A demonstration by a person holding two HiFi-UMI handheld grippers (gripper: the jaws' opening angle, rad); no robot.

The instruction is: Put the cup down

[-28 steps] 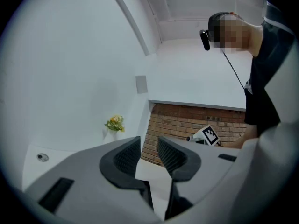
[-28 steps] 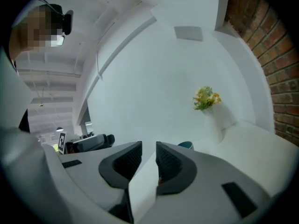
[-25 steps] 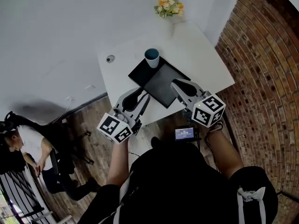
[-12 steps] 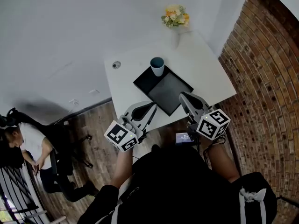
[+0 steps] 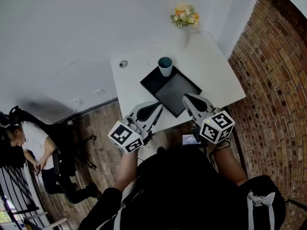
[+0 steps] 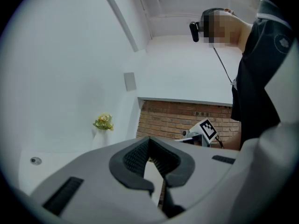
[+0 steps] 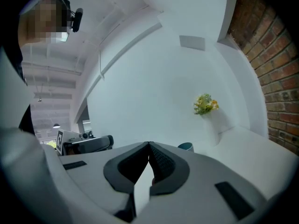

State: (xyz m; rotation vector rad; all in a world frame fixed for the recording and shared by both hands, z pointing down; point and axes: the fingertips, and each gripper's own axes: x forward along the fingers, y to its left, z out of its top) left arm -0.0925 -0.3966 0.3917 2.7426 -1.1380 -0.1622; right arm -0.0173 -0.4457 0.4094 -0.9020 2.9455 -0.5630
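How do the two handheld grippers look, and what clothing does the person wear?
The left gripper and the right gripper have pale grey, rounded shells. Their tongs are black and ribbed inside, and they narrow to a point. Each gripper has a white cube with black square markers at its rear. The person wears a black top.

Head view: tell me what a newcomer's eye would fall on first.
A teal cup stands upright at the far corner of a black mat on the white table. Nearer the camera, the left hand-held gripper and the right hand-held gripper hang by the table's near edge, both shut and empty. A bunch of yellow flowers sits at the table's far side, with a brick wall down the right.
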